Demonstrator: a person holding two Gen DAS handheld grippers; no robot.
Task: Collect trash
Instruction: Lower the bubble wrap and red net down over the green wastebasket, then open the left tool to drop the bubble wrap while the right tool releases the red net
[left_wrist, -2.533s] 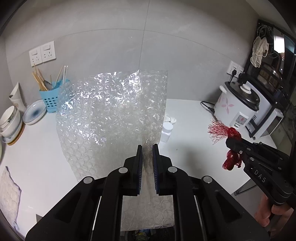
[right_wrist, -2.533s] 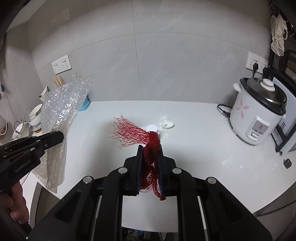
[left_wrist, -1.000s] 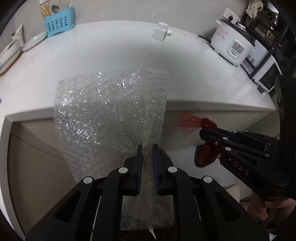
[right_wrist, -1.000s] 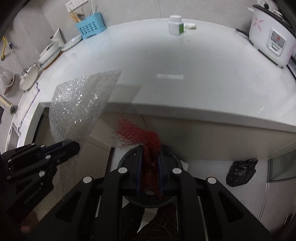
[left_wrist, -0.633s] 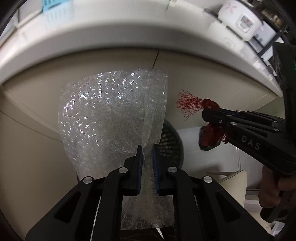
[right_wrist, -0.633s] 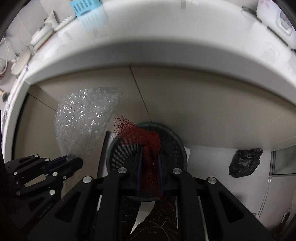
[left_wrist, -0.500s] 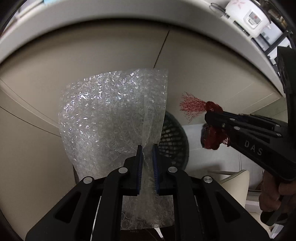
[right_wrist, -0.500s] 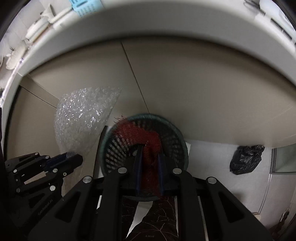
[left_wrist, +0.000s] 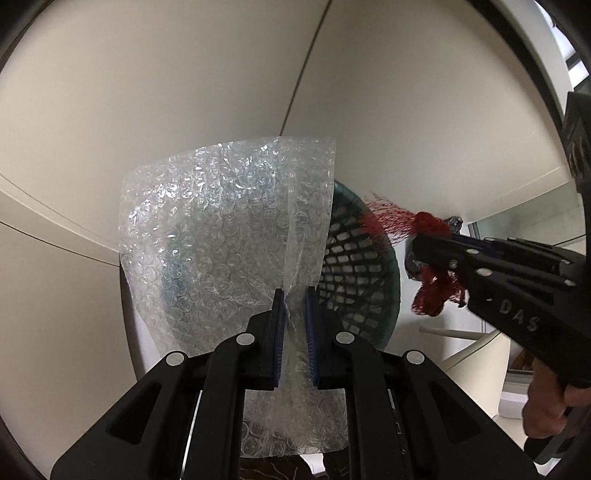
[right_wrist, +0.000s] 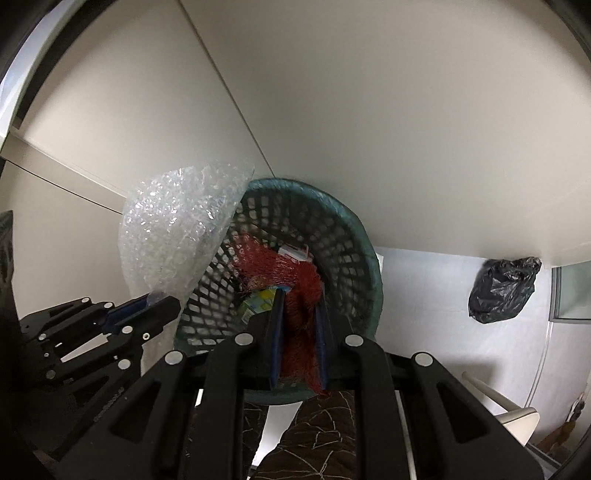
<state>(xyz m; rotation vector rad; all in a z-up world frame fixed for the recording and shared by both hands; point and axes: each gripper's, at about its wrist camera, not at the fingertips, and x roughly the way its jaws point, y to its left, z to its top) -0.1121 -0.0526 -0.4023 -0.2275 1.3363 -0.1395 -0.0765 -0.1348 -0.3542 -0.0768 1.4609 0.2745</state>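
Note:
My left gripper is shut on a clear bubble wrap sheet, held upright over the left side of a dark green mesh trash basket. My right gripper is shut on a red mesh net bag and holds it over the basket's open mouth. The net's free end hangs inside, over a yellow-green carton. In the right wrist view the left gripper and bubble wrap stand at the basket's left rim. In the left wrist view the right gripper and net are right of the basket.
Beige cabinet fronts rise right behind the basket. A black plastic bag lies on the floor to the right. A white chair leg stands at the lower right. The person's patterned trouser leg is below the gripper.
Both grippers have come down from the countertop to the basket on the floor. The red net now hangs inside the basket's mouth, and the bubble wrap is at its left rim.

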